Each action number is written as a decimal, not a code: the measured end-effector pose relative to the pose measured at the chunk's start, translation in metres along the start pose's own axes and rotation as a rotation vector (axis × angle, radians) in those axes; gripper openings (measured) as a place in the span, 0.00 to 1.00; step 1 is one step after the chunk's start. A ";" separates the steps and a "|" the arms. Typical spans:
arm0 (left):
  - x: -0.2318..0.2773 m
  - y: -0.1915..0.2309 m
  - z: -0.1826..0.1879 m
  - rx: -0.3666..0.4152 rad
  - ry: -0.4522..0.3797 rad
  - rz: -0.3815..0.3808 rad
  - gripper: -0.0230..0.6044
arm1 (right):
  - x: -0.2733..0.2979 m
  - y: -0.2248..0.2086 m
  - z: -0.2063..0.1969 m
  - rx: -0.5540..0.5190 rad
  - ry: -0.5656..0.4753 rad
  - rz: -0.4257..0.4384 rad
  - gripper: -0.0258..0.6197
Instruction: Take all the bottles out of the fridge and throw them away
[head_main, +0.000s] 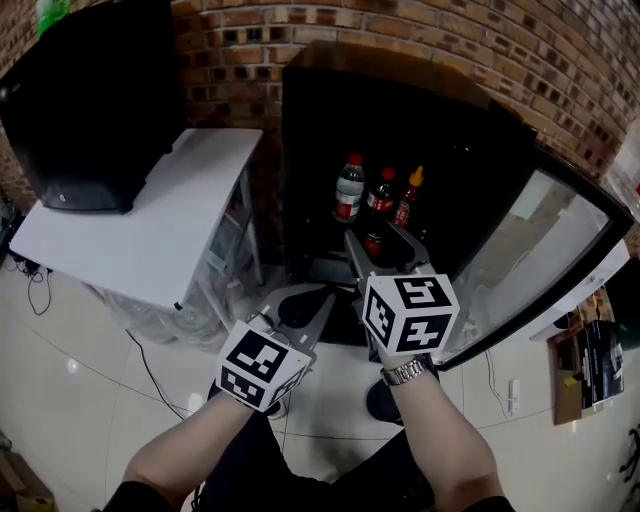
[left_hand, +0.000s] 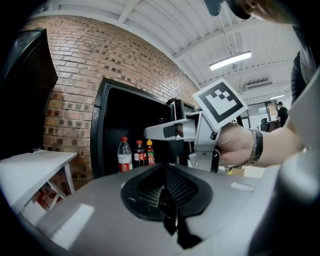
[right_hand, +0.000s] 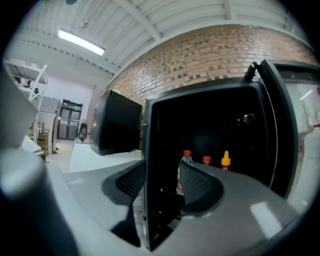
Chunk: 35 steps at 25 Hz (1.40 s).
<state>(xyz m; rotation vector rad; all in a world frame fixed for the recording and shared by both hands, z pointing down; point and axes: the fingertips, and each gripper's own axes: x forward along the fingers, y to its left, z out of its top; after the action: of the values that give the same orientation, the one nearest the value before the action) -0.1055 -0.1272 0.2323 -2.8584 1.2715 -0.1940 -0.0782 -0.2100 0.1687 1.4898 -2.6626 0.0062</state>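
Three bottles stand in a row on a shelf of the open black fridge: a clear bottle with a red cap, a dark cola bottle and an orange-capped sauce bottle. The left gripper view shows them as the clear bottle, cola bottle and sauce bottle. My right gripper is held level before the fridge opening, short of the bottles, open and empty. Something red shows between its fingers; what it is I cannot tell. My left gripper hangs lower left, shut and empty.
The fridge's glass door stands swung open at the right. A white table with a big black screen on it sits left of the fridge, clear plastic drawers beneath. Brick wall behind. Cables lie on the tiled floor.
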 end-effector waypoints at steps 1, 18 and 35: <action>0.003 0.004 0.001 0.002 -0.002 -0.003 0.04 | 0.006 -0.003 0.000 -0.002 0.003 -0.008 0.35; 0.051 0.055 0.002 0.010 0.009 -0.121 0.04 | 0.132 -0.059 0.008 -0.062 0.085 -0.129 0.35; 0.074 0.088 -0.005 -0.028 -0.003 -0.180 0.04 | 0.203 -0.092 -0.006 -0.070 0.211 -0.209 0.30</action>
<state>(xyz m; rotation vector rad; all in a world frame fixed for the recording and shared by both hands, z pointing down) -0.1217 -0.2405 0.2401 -2.9951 1.0236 -0.1743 -0.1055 -0.4306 0.1872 1.6371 -2.3118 0.0522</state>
